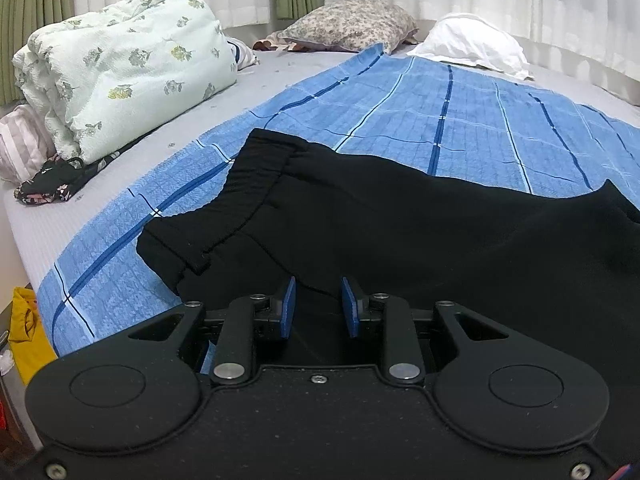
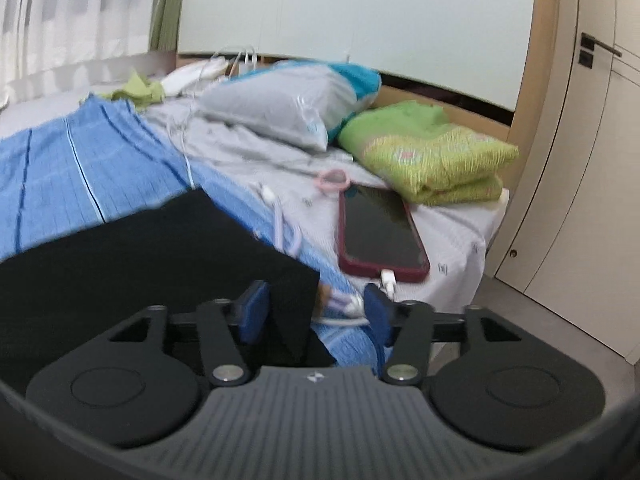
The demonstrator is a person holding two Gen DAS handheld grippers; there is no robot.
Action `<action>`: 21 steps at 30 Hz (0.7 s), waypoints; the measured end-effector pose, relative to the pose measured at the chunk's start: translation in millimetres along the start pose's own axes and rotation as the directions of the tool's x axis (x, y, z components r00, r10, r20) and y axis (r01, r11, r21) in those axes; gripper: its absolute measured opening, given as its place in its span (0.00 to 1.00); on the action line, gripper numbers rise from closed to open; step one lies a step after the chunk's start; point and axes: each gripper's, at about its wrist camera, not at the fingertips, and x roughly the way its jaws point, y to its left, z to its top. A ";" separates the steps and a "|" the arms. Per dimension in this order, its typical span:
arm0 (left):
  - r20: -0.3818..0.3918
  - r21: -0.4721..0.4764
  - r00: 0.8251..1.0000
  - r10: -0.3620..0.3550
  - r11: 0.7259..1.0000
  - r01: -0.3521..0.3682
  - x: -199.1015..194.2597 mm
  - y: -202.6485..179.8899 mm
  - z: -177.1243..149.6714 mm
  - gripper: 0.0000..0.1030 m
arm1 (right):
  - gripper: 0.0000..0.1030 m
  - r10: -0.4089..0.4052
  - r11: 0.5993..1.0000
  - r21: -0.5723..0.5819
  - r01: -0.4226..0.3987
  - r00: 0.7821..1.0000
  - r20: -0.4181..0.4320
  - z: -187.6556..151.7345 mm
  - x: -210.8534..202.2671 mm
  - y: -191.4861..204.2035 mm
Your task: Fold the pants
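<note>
Black pants (image 1: pixel 400 232) lie flat on a blue checked sheet (image 1: pixel 440 108) on the bed, elastic waistband (image 1: pixel 256 184) toward the left. My left gripper (image 1: pixel 319 292) is open just above the pants' near edge, close to the waistband end, holding nothing. In the right wrist view the pants (image 2: pixel 140 256) end in a square hem corner (image 2: pixel 296 280). My right gripper (image 2: pixel 316 300) is open wide, its blue pads on either side of that corner, apart from the cloth.
A folded floral quilt (image 1: pixel 120 68), two pillows (image 1: pixel 352 24) and dark floral cloth (image 1: pixel 52 184) lie beyond the sheet. By the right gripper lie a red-cased phone (image 2: pixel 380 232) on its charging cable (image 2: pixel 388 280), a folded green blanket (image 2: pixel 432 152), a bagged pillow (image 2: pixel 288 100).
</note>
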 end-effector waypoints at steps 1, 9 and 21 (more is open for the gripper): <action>-0.003 -0.004 1.000 0.001 1.000 -0.001 0.9 1.8 1.2 0.26 | 0.70 0.015 1.000 -0.003 -0.015 1.000 0.018 2.7 -5.8 3.5; 0.005 0.005 1.000 0.005 1.000 -0.005 3.6 3.1 1.4 0.26 | 0.83 0.450 0.891 -0.077 -0.447 0.893 0.024 12.6 -64.7 87.9; 0.077 0.007 0.997 -0.009 1.000 0.008 1.7 3.9 -12.6 0.27 | 0.83 0.853 0.341 -0.266 -0.901 0.416 -0.315 -24.8 -165.3 385.9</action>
